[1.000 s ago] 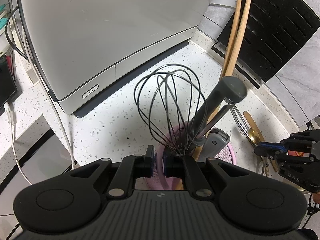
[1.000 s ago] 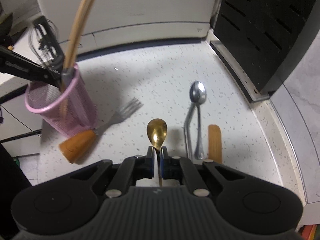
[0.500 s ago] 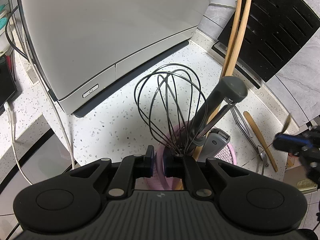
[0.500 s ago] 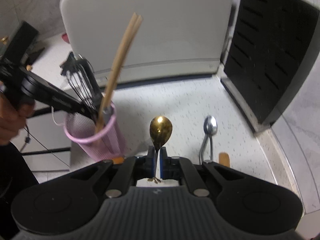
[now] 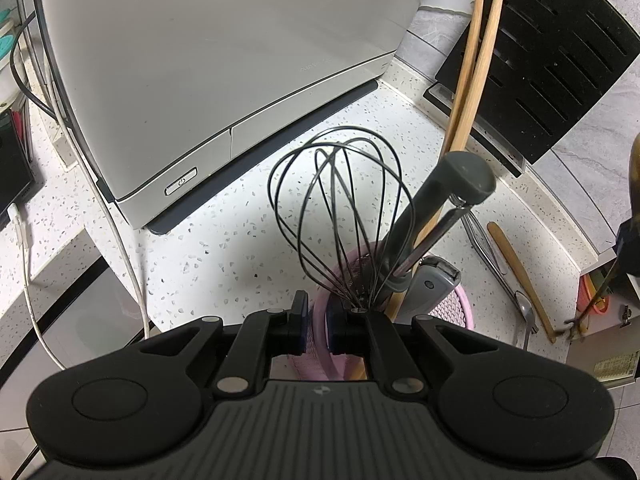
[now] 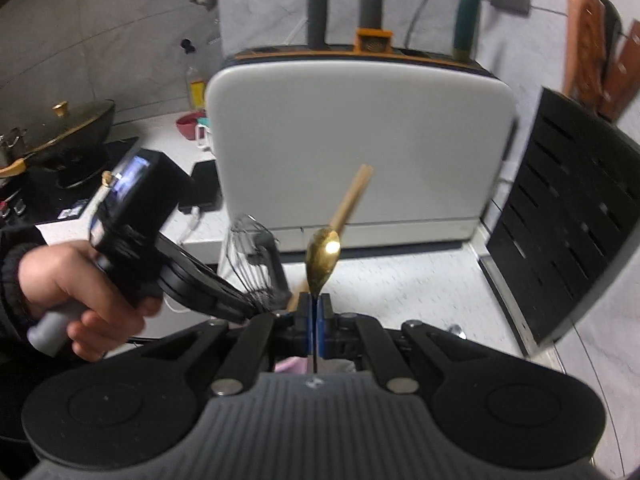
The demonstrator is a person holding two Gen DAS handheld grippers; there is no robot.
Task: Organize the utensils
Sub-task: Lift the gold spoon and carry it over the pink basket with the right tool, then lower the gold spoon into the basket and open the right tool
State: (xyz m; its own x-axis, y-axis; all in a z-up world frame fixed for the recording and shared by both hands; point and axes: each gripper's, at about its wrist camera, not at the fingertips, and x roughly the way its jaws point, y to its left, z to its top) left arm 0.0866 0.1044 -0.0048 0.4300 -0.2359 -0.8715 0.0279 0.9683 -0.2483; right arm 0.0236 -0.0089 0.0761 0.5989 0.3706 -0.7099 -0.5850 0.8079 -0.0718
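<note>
The gold spoon (image 6: 322,257) stands upright between the blue pads of the right gripper (image 6: 316,322), bowl up and catching a bright glint, its thin handle pinched tight with the jaws pressed together on it. It hangs in the air above the counter (image 6: 420,284), in front of the white appliance (image 6: 360,148). At the right edge of the left wrist view the same spoon (image 5: 634,176) shows as a dark gold blur.

The pink mesh cup (image 5: 456,304) sits on the speckled counter just below the left gripper (image 5: 317,320), whose jaws are closed on the cup's near rim. A person's hand (image 6: 76,292) grasps that gripper's handle. In the cup stand a black wire whisk (image 5: 340,208), a grey-handled tool (image 5: 448,204), two wooden chopsticks (image 5: 476,68) leaning toward the back wall, and a grey-and-silver piece (image 5: 430,286) whose kind I cannot tell.

On the counter to the right of the cup lie a silver spoon (image 5: 524,312), a second steel utensil (image 5: 480,240) beside it, its end hidden, and a wooden stick (image 5: 516,264), all near one another. Behind them a black slotted panel (image 5: 560,52) leans against the wall. White cables (image 5: 124,256) run down the counter at the left of the appliance.
</note>
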